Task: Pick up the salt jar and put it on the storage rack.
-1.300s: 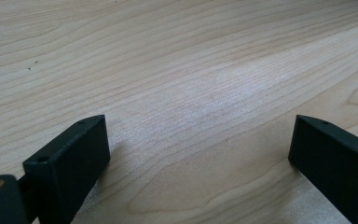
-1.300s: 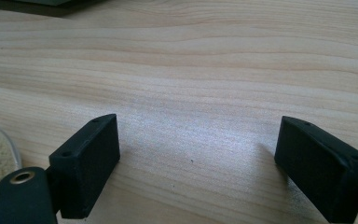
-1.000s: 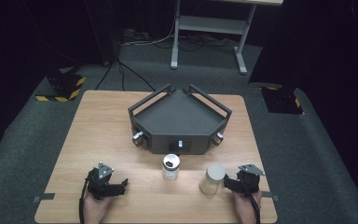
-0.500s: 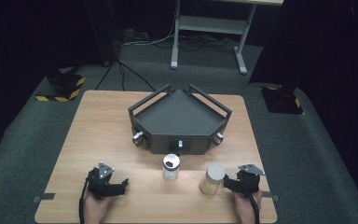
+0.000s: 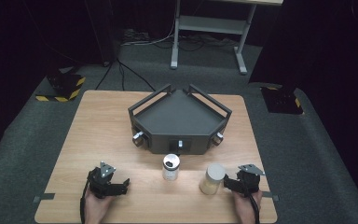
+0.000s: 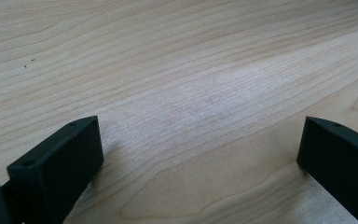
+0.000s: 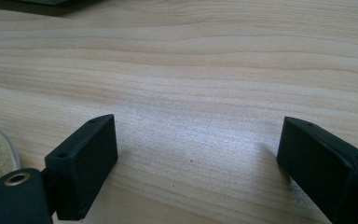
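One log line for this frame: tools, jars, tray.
left tool: opening, empty | right tool: opening, empty, beside lidded jar | open jar: upright, mid-table | tray: empty

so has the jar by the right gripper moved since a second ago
No. The jar stands at the same spot below the dark tray's right front corner, just left of the right gripper.

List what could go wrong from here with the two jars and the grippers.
1. The right gripper sits with open jaws right beside the jar of pale powder; a sideways nudge could tip or slide it.
2. The white-capped jar stands close in front of the dark tray; a reach for it might knock it against the tray's front wall.
3. The left gripper, jaws open over bare table, has a cable trailing off the near edge that could snag.
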The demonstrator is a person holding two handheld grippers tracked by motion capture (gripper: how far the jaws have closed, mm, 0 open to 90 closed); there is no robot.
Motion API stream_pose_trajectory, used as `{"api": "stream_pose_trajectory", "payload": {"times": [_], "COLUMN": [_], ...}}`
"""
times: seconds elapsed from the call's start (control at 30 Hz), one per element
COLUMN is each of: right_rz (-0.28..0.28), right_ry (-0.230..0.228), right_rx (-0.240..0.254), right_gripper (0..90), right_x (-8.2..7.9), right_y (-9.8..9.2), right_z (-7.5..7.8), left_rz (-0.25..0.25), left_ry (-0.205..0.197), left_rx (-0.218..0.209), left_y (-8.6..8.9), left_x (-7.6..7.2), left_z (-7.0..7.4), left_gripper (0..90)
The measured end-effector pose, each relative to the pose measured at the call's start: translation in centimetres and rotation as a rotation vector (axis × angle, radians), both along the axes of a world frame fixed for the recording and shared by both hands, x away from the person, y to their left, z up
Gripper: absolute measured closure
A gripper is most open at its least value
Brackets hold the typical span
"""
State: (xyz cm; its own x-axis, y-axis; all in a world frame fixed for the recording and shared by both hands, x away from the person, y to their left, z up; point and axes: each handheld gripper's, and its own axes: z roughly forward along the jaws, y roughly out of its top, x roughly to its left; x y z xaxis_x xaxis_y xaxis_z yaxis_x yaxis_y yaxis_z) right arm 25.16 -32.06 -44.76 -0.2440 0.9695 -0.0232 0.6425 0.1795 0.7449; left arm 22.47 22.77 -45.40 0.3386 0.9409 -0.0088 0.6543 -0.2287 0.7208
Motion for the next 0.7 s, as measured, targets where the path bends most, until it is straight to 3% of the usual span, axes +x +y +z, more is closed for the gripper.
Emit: {"api": "stream_pose_trajectory", "payload": {"times": [0.23, 0.4, 0.47, 0.7], "right_rz": [-0.002, -0.002, -0.002, -0.002], "right_ry": [0.0, 0.0, 0.0, 0.0], "right_rx": [0.0, 0.0, 0.0, 0.0], "right_gripper": [11.7, 11.7, 11.7, 11.7], "right_x": [0.0, 0.0, 0.0, 0.0], "right_y": [0.0, 0.0, 0.0, 0.0], "right_z": [0.0, 0.0, 0.0, 0.0], "left_rz": [-0.03, -0.134, -0.154, -0.3], "left_ry": [0.021, 0.012, 0.011, 0.0], "left_rx": [0.0, -0.02, -0.022, -0.022], "left_y": [-0.5, -1.5, -1.8, -4.5], "left_x": [0.4, 1.2, 1.3, 2.3], "left_z": [0.4, 0.8, 0.9, 1.6], "left_gripper": [0.3, 0.3, 0.3, 0.3]}}
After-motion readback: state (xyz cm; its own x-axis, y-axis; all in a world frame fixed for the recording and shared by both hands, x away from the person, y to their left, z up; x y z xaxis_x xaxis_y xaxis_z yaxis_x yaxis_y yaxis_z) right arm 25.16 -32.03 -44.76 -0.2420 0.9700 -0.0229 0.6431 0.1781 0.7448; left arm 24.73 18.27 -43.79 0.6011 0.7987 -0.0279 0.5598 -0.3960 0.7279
